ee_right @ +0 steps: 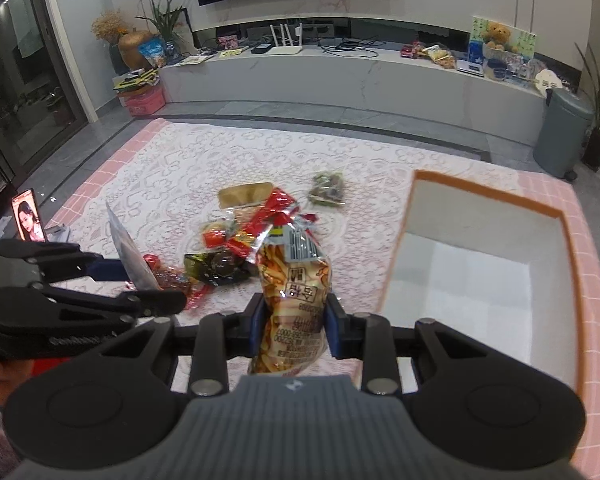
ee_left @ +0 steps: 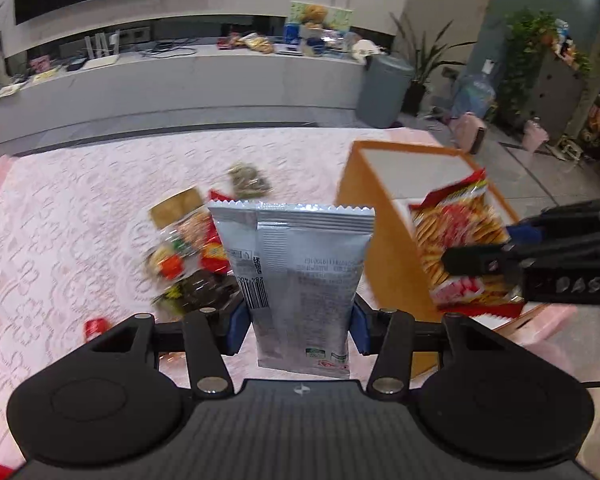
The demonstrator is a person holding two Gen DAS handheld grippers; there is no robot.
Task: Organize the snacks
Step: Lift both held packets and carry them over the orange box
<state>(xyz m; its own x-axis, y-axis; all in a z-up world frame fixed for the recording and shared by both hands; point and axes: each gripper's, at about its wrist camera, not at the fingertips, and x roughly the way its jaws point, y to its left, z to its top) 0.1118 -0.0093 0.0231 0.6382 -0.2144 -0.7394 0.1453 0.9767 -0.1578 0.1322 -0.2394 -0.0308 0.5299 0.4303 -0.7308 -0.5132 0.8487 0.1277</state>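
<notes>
Pink lace is covering the surface while both grippers are lifting snacks beside the orange box.
Left gripper is clamping a silver packet; right gripper is squeezing a red fries bag near the box's open top. Either packet could be slipping, since each is pinched low. Remaining snacks are lying mid-surface, with a TV console behind.

A heap of snacks lies on the table, left of the box.
</notes>
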